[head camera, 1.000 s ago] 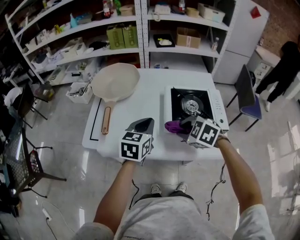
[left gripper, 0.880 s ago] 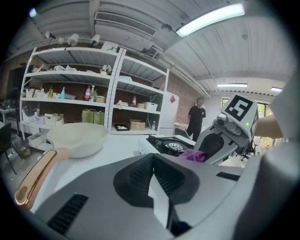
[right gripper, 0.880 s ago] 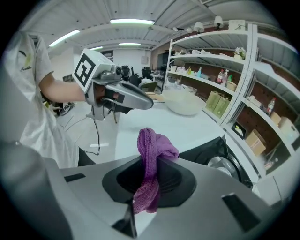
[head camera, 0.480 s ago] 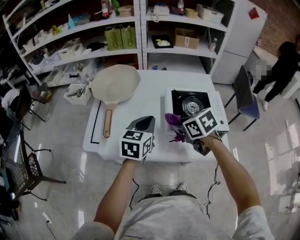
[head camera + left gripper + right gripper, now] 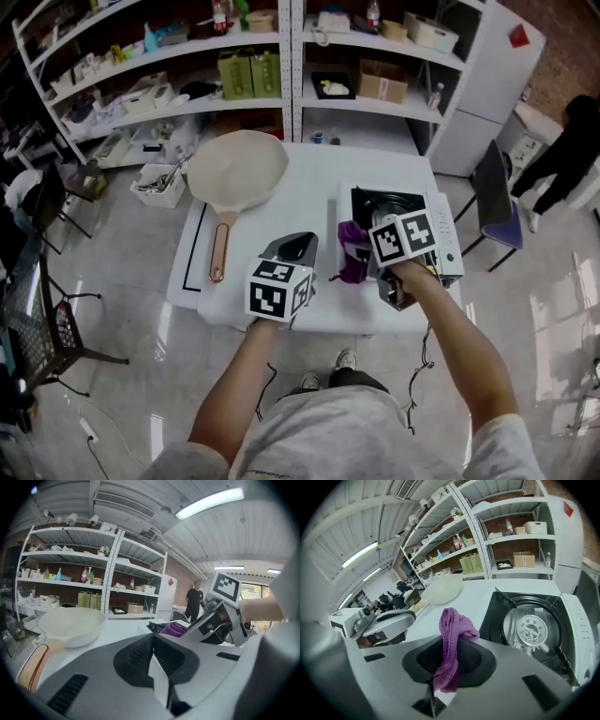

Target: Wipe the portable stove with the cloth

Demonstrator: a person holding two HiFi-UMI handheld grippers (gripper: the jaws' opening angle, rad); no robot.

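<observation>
The portable stove [image 5: 441, 246] sits at the white table's right side, white body with a black top and round burner [image 5: 531, 626]. A purple cloth [image 5: 451, 641] hangs pinched between the jaws of my right gripper [image 5: 361, 251], held just off the stove's left front corner. The cloth [image 5: 352, 251] shows as a purple bunch beside the marker cube. My left gripper [image 5: 292, 248] hovers over the table's front middle, jaws shut with nothing between them. From the left gripper view the cloth [image 5: 174, 629] and the right gripper [image 5: 220, 620] appear to its right.
A large cream pan [image 5: 237, 169] with a copper handle [image 5: 219, 251] lies on the table's left half. Shelving [image 5: 300, 56] stands behind the table. A dark chair [image 5: 492, 192] and a person [image 5: 562, 150] are at the right. A basket [image 5: 161, 183] sits on the floor at left.
My right gripper has lifted the cloth off the table edge and turned, its cube now facing up. The left gripper has stayed put.
</observation>
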